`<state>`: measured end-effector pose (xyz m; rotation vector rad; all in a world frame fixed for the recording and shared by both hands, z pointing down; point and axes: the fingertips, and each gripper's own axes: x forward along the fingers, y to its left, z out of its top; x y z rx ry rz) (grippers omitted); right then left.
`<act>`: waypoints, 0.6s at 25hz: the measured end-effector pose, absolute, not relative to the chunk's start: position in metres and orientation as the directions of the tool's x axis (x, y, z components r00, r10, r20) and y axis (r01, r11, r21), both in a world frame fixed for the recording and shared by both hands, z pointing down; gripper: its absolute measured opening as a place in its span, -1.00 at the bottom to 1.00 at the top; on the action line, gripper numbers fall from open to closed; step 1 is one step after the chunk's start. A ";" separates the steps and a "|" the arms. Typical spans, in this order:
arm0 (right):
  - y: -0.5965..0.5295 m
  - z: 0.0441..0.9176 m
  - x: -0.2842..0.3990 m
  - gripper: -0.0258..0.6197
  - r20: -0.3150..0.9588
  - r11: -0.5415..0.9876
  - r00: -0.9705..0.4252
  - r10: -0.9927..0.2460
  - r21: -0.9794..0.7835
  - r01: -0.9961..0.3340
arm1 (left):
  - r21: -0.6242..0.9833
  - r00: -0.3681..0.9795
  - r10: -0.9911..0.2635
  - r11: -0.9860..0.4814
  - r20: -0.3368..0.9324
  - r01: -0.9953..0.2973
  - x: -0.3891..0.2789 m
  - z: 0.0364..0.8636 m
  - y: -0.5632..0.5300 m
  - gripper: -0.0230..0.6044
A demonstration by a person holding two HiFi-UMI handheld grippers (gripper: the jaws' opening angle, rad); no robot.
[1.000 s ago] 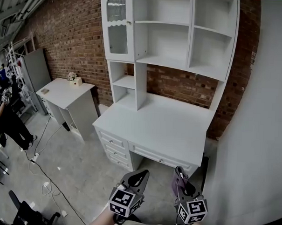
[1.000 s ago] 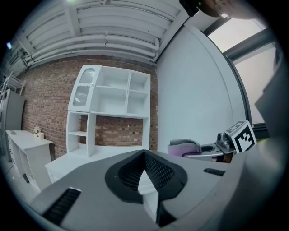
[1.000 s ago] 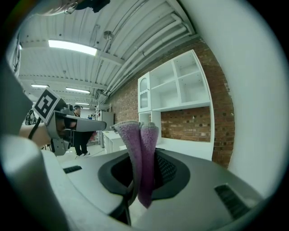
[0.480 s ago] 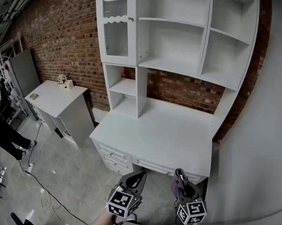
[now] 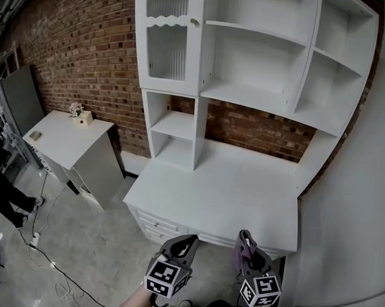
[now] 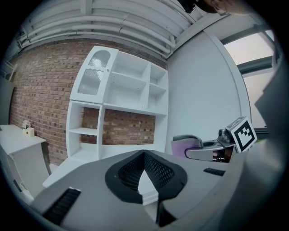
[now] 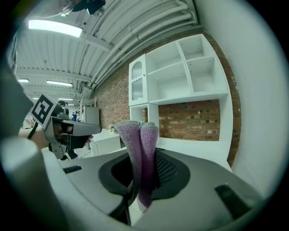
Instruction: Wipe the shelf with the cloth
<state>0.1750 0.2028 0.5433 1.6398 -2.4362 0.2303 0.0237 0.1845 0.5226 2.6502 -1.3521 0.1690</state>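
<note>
A white desk [image 5: 216,195] with a tall shelf unit [image 5: 259,95] stands against the brick wall ahead of me. My right gripper [image 5: 244,242] is shut on a folded purple cloth [image 7: 140,153], held below the desk's front edge. The cloth [image 5: 242,247] sticks up between the jaws. My left gripper [image 5: 187,242] hangs beside it, shut with nothing in it; its jaw tips [image 6: 143,155] meet. The shelf unit [image 6: 117,108] shows in the left gripper view, and the right gripper [image 6: 212,151] with the cloth appears at the right there. The shelf unit [image 7: 180,85] also fills the right gripper view.
A smaller white table [image 5: 66,138] with a small box on it stands at the left. A white wall [image 5: 362,208] rises close on the right. Cables [image 5: 36,238] lie on the concrete floor. A person's legs [image 5: 6,199] show at the far left.
The desk and shelves have drawn closer and larger in the head view. Both grippers keep the same pose at the bottom, the cloth still held.
</note>
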 end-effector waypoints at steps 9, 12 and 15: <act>0.137 0.553 0.166 -0.67 0.262 0.374 -0.368 -0.892 -0.028 -0.927 | 0.130 0.576 -0.794 -0.561 0.197 -0.818 0.010 0.539 0.119 -0.88; 0.099 0.547 0.168 -0.67 0.245 0.383 -0.382 -0.891 -0.044 -0.923 | 0.118 0.565 -0.798 -0.553 0.210 -0.825 0.012 0.539 0.085 -0.88; 0.058 0.540 0.175 -0.67 0.233 0.399 -0.395 -0.889 -0.031 -0.916 | 0.101 0.555 -0.813 -0.546 0.178 -0.832 0.019 0.535 0.041 -0.88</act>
